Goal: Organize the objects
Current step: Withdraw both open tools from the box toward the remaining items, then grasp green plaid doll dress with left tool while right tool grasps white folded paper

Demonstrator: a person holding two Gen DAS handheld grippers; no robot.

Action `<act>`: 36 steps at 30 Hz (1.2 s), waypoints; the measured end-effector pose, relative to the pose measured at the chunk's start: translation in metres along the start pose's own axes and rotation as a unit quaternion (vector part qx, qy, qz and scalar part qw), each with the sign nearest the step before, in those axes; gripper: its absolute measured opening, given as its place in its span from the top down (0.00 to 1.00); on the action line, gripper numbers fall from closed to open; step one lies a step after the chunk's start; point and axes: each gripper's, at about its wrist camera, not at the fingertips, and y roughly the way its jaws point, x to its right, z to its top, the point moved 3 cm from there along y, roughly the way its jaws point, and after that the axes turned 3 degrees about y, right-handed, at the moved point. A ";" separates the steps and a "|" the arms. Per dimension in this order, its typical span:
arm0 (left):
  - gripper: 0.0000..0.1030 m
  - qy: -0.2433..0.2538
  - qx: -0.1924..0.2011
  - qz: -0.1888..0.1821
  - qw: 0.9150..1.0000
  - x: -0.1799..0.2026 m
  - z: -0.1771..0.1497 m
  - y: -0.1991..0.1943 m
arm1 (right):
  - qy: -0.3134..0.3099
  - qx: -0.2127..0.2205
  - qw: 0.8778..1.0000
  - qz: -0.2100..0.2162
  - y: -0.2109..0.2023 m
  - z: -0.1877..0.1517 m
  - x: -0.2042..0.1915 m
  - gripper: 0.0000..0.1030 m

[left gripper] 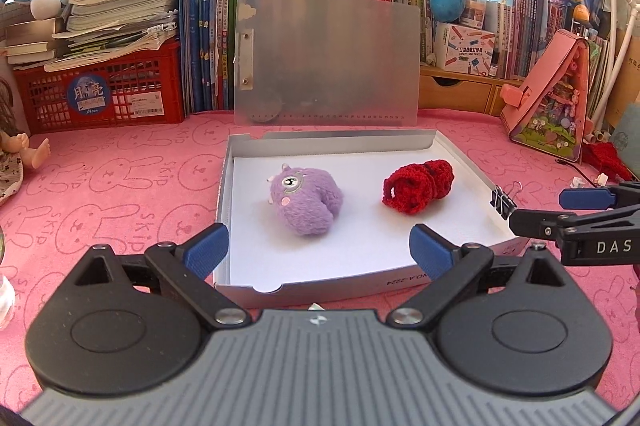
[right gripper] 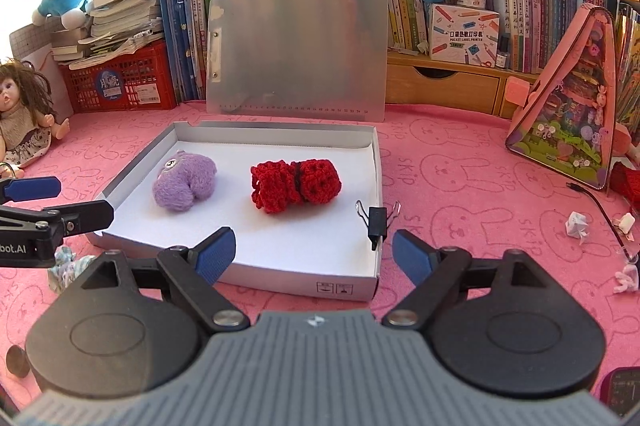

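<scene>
Purple fuzzy one-eyed plush toy (left gripper: 304, 200) lies on the white floor of the shallow white cardboard box (left gripper: 460, 156), left half; we see it just ahead of our left claw (left gripper: 319, 252). That claw is released, its blue-padded fingers (left gripper: 208, 250) spread wide over the box's near edge, nothing between them. Our right claw (right gripper: 314, 254) is likewise released and empty, hovering at the near right corner of the box. Just beyond its right finger, a small black binder clip (right gripper: 377, 224) sits clamped on the box's right wall, wire handles up. Rolled red crocheted yarn piece (right gripper: 296, 186) rests in the box to the right of the plush, near it but apart.

Box sits on the pink counter cloth printed with rabbit outlines (right gripper: 460, 178). Behind the box a translucent grey clipboard (left gripper: 328, 60) stands leaning against a row of upright books (left gripper: 204, 38). Left of that, a red plastic crate (left gripper: 104, 94) carries stacked papers. A pink triangular toy house (right gripper: 568, 130) stands at right; a brown-haired doll (right gripper: 24, 114) sits at far left.
</scene>
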 end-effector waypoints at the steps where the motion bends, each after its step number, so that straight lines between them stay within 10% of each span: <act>1: 0.04 -0.001 0.001 0.000 1.000 -0.001 -0.004 -0.005 | -0.004 0.000 1.000 -0.004 -0.002 -0.004 0.002 0.12; 36: 0.04 -0.008 -0.030 0.032 0.999 -0.004 -0.072 0.006 | -0.040 -0.022 0.999 -0.002 -0.013 -0.076 0.012 0.12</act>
